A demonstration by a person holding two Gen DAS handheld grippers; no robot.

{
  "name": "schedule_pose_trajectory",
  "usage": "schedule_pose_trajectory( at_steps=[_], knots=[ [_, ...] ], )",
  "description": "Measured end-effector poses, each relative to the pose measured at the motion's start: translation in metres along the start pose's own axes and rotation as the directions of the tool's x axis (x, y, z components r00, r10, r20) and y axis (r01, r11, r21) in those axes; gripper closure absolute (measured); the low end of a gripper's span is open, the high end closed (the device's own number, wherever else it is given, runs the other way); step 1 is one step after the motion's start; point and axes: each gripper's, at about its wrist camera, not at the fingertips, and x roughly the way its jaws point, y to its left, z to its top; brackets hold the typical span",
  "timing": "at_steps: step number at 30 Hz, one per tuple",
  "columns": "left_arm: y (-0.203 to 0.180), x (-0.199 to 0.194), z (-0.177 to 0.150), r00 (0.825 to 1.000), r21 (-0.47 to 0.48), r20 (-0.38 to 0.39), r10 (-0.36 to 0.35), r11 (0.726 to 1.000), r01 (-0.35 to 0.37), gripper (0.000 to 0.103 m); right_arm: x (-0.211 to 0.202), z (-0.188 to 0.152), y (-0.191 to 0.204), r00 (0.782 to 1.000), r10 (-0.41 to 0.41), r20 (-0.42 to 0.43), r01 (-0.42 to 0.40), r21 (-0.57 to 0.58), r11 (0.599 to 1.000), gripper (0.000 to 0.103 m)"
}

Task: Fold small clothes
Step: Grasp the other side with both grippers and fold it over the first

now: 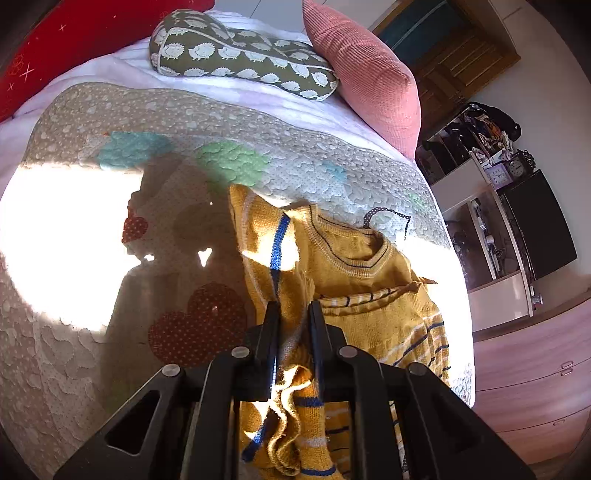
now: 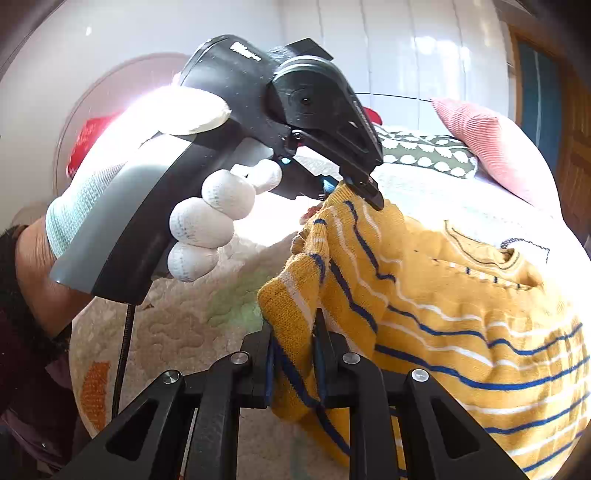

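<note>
Fingers of my right gripper (image 2: pixel 291 332) clamp a fold of the yellow striped sweater (image 2: pixel 443 295); my left gripper (image 1: pixel 293 314), held by a gloved hand (image 2: pixel 155 177), pinches its edge. I see the sweater partly raised over the quilt (image 1: pixel 110 229), pink pillow (image 1: pixel 369 74) beyond

A bed carries everything, covered by a quilted bedspread (image 1: pixel 314 166) with coloured patches. On it lie a yellow striped sweater (image 1: pixel 354 266), partly lifted, a hedgehog-print pillow (image 1: pixel 236 55), a pink ribbed cushion (image 1: pixel 369 74) and a red pillow (image 1: pixel 66 33).
</note>
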Motion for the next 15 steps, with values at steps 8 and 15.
schedule_pose_trajectory(
  at_steps=[8,15],
  knots=[
    [-0.142,0.053,0.007,0.998,0.187,-0.06,0.028,0.982,-0.016,0.094,-0.071,-0.026,-0.106,0.993,-0.038,0.112,0.005,0.282,0.959,0.085],
    [-0.237,0.128,-0.016,0.987,0.291,-0.159,0.005,0.956,0.042,0.103,-0.104,-0.07,-0.183,0.987,-0.114,0.113,0.05,0.459,0.887,0.086]
  ],
)
